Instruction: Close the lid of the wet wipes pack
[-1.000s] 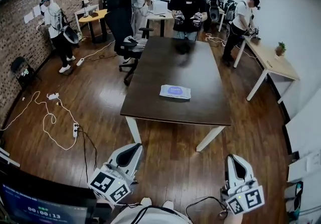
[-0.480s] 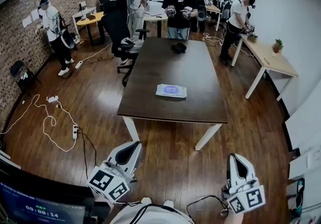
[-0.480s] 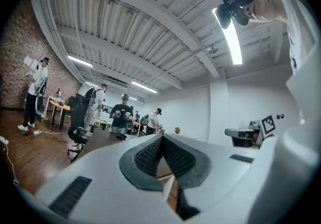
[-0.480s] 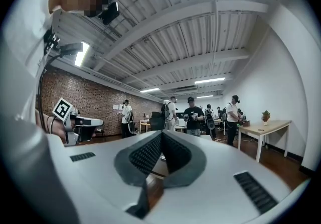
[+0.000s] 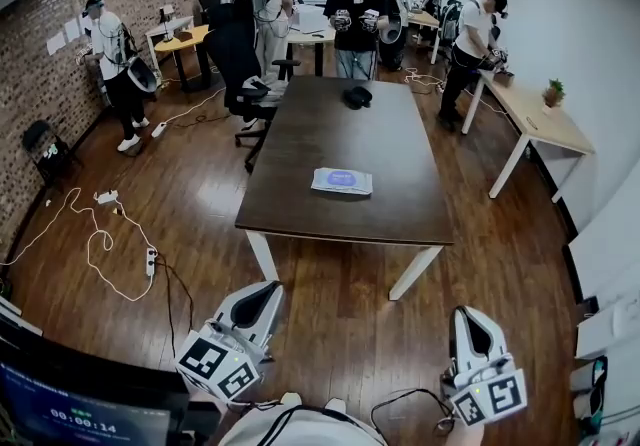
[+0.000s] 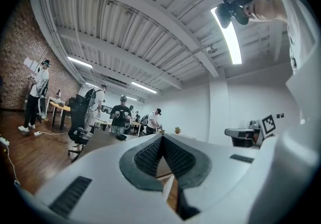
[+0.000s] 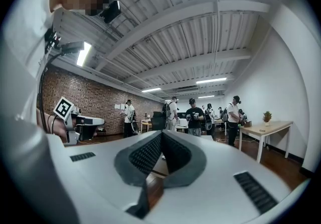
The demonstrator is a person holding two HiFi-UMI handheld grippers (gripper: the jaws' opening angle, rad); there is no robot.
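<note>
The wet wipes pack [image 5: 341, 180], white with a blue label, lies flat near the middle of the dark brown table [image 5: 300, 204]. It is too far off to tell how its lid stands. My left gripper [image 5: 262, 294] and right gripper [image 5: 468, 320] hover over the wood floor, well short of the table's near edge and far from the pack. Both point level towards the table. In the left gripper view the left gripper [image 6: 161, 137] has its ribbed pads meeting with nothing between them. The right gripper [image 7: 161, 135] looks the same, shut and empty.
A black object [image 5: 356, 96] sits at the table's far end, where a person [image 5: 354, 14] stands holding grippers. A black office chair [image 5: 245, 64] stands at the table's left. Cables and a power strip [image 5: 150, 259] lie on the floor at left. A wooden desk [image 5: 545, 119] stands at right.
The table and pack have shifted slightly up in the head view. The person at the far end has stepped back. Both grippers stay shut and sit about as before.
</note>
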